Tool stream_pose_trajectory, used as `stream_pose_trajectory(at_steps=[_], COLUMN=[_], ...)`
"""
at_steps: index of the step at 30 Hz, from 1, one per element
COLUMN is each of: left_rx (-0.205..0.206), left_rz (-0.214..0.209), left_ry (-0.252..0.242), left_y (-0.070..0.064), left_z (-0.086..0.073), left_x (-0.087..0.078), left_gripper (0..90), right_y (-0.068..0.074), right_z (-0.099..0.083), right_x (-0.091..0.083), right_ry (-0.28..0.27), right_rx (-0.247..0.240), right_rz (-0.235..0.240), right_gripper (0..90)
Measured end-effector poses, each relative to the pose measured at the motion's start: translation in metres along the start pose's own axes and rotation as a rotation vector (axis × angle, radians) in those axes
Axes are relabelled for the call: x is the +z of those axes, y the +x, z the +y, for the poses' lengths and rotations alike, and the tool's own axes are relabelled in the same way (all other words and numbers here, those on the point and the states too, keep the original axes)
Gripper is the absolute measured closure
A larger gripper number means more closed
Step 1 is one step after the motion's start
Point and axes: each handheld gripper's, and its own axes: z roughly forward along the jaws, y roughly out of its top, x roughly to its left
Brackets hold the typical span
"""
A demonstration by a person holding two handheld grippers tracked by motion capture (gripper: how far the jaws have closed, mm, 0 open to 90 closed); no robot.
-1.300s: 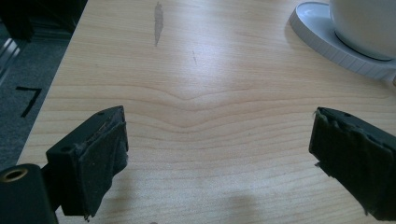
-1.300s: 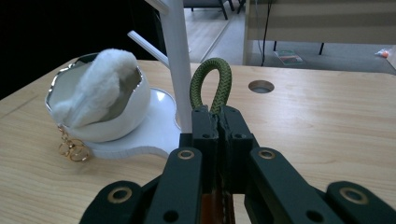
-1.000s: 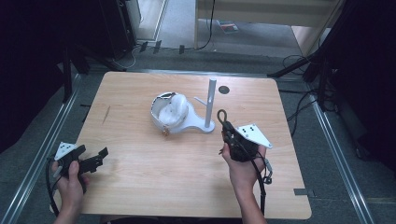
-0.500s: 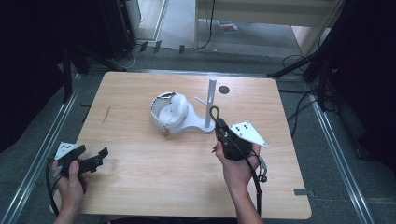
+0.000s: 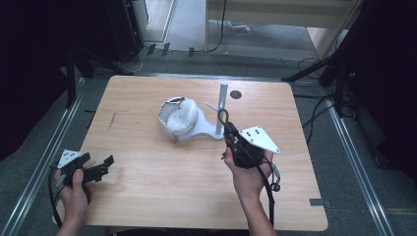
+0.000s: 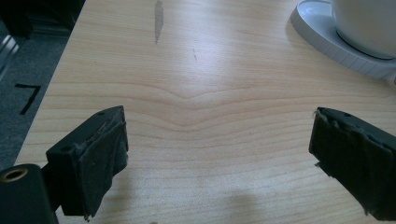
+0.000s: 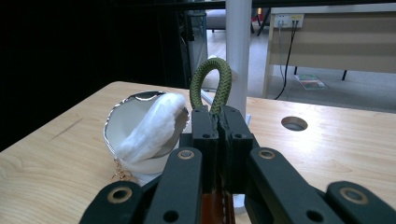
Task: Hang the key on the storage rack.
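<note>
A white stand has an upright post [image 5: 222, 105] with a small side peg, and a round base [image 5: 202, 132] near the table's middle. On that base rests a white fluffy pouch [image 5: 178, 116] with a gold clasp [image 7: 120, 175]. My right gripper [image 5: 230, 131] is shut on a green braided cord loop [image 5: 223, 117], which stands up just in front of the post [image 7: 238, 46]. In the right gripper view the loop [image 7: 213, 83] rises from the shut jaws, with a brown strap below. My left gripper [image 5: 104, 165] stands open and empty near the front left edge.
A round cable hole [image 5: 236, 94] lies in the wooden table [image 5: 147, 196] behind the post. In the left gripper view the stand's base [image 6: 327, 44] is at the upper right, past bare wood. Dark floor and cables surround the table.
My right gripper has carried the green loop forward and slightly left, up to the post. The left gripper has stayed where it was.
</note>
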Motion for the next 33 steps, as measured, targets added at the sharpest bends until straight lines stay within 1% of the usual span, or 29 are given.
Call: stream_pose_trajectory(at_steps=[9, 14, 25, 33], left_rx=[-0.004, -0.010, -0.007, -0.007], left_rz=[-0.001, -0.002, -0.002, -0.001], left_ry=[0.001, -0.001, 0.002, 0.000], left_y=[0.000, 0.000, 0.000, 0.000], left_z=[0.000, 0.000, 0.000, 0.000], left_x=[0.000, 0.000, 0.000, 0.001], left_gripper=[5.2, 5.2, 5.2, 5.2], right_y=[0.004, 0.000, -0.004, -0.007], right_z=[0.008, 0.012, 0.010, 0.006], right_x=[0.003, 0.008, 0.020, 0.030], right_ry=[-0.004, -0.001, 0.015, 0.028], right_rx=[-0.012, 0.002, 0.021, 0.024], right_rz=[0.001, -0.003, -0.006, -0.010], right_gripper=[87.1, 87.1, 87.1, 87.1])
